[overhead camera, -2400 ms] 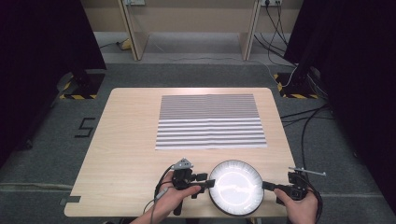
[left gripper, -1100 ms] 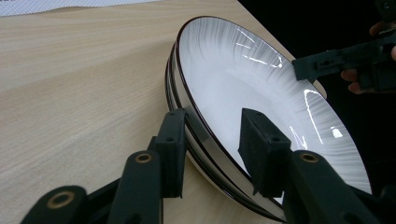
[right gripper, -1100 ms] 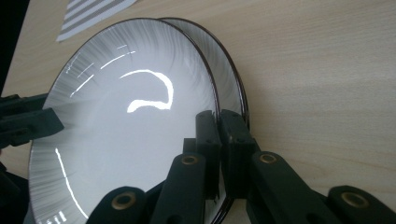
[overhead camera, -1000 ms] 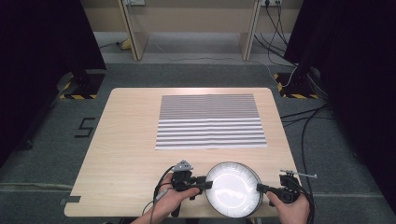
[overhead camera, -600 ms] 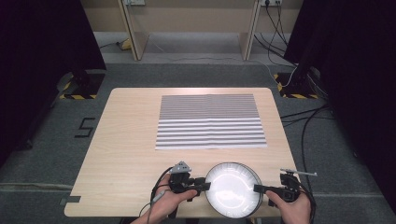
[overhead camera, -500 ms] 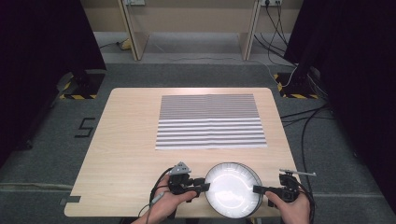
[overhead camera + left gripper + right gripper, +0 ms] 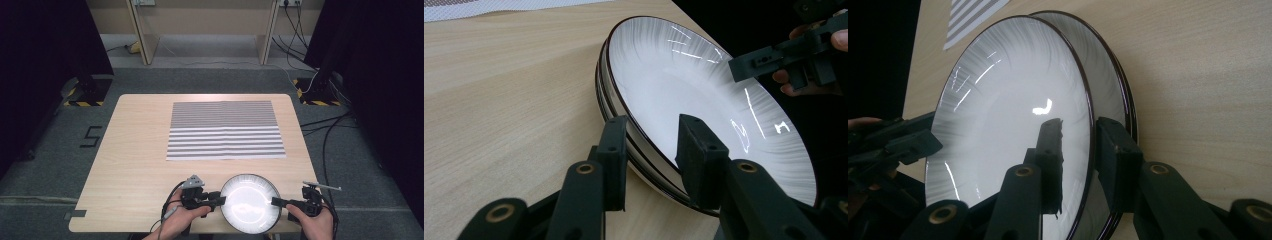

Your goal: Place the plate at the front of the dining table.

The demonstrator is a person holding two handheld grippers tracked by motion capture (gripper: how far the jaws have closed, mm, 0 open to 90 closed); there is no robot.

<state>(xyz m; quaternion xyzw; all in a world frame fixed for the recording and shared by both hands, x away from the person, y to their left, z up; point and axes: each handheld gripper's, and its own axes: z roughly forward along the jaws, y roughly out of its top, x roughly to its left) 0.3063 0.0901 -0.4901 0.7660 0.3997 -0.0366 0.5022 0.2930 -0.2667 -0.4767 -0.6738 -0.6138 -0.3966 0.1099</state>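
Two white plates (image 7: 250,204) sit stacked at the table's (image 7: 130,150) six o'clock edge. The left gripper (image 7: 216,200) is clamped on the stack's rim at nine o'clock, one jaw above, one below. The right gripper (image 7: 278,202), at three o'clock, has just been opening; its jaws straddle the top plate's rim (image 7: 1091,145), grip uncertain. A striped mat (image 7: 225,130) lies at twelve o'clock.

Striped sheet (image 7: 226,131) on wooden table (image 7: 130,165); cables (image 7: 327,127) on floor.
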